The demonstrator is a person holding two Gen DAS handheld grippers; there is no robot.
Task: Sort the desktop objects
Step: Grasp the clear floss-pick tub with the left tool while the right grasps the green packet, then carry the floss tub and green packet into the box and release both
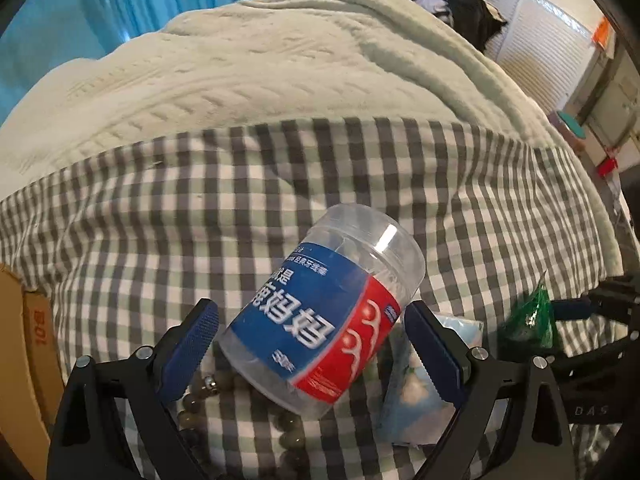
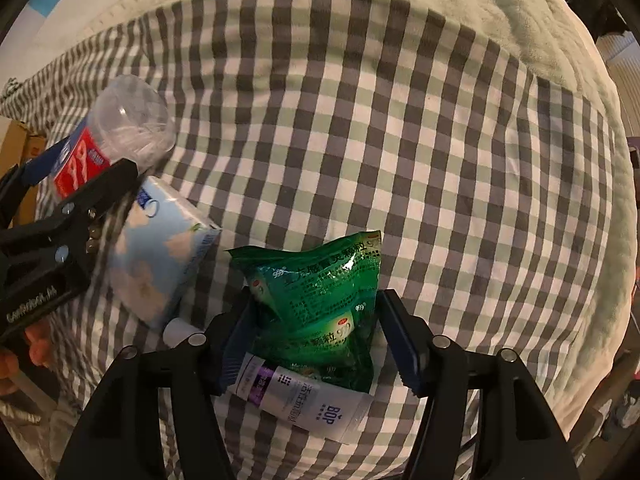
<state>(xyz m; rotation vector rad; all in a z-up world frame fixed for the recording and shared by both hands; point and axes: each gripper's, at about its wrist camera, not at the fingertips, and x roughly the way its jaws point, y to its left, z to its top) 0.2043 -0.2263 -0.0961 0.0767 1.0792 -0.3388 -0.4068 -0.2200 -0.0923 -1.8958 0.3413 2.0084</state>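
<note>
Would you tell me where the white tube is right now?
In the right wrist view the white tube lies low on the checked cloth, partly under the green sachet pack, between the right gripper fingers.

Two black handheld grippers with blue pads

Each gripper, left gripper (image 1: 312,332) and right gripper (image 2: 316,340), has black angular arms, round silver screws at the joints and dark blue ribbed fingers (image 1: 188,344); one black frame carries small white letters.

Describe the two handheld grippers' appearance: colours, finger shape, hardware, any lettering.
Both grippers, left gripper and right gripper, have black angular frames with silver round bolts and dark blue textured, saw-edged finger pads. The left frame carries white lettering, too blurred to read. No sleeves show.
</note>
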